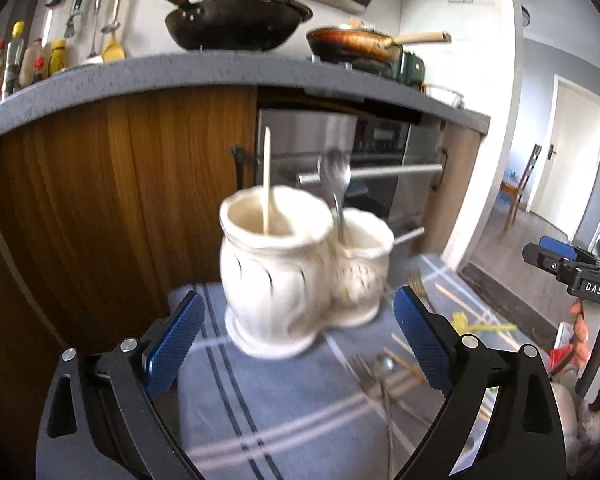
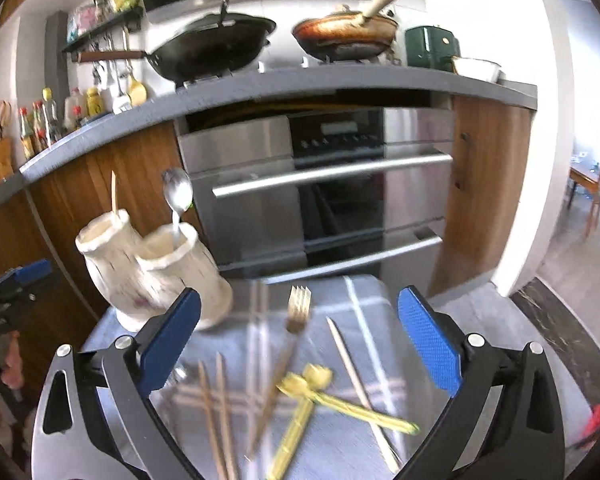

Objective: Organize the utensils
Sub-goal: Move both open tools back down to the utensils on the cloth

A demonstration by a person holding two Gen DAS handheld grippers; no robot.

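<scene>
- Both the left gripper (image 1: pixel 296 344) and right gripper (image 2: pixel 298 342) are standing wide, holding nothing
- Right is hovering over the fork (image 2: pixel 296 312): pinching its handle, then dropping it into the holder (image 2: pixel 148 268)

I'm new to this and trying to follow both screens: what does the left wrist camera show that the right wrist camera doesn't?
Only the left view: the right hand holding the other tool, and the holder straight ahead between open fingers.

Only the right view: the loose utensils seen plainly, with a fork, two yellow spoons and chopsticks on the cloth, plus a green appliance in full.

Both: the holder with one chopstick and a spoon in it, the wok, the pan and the oven.
</scene>
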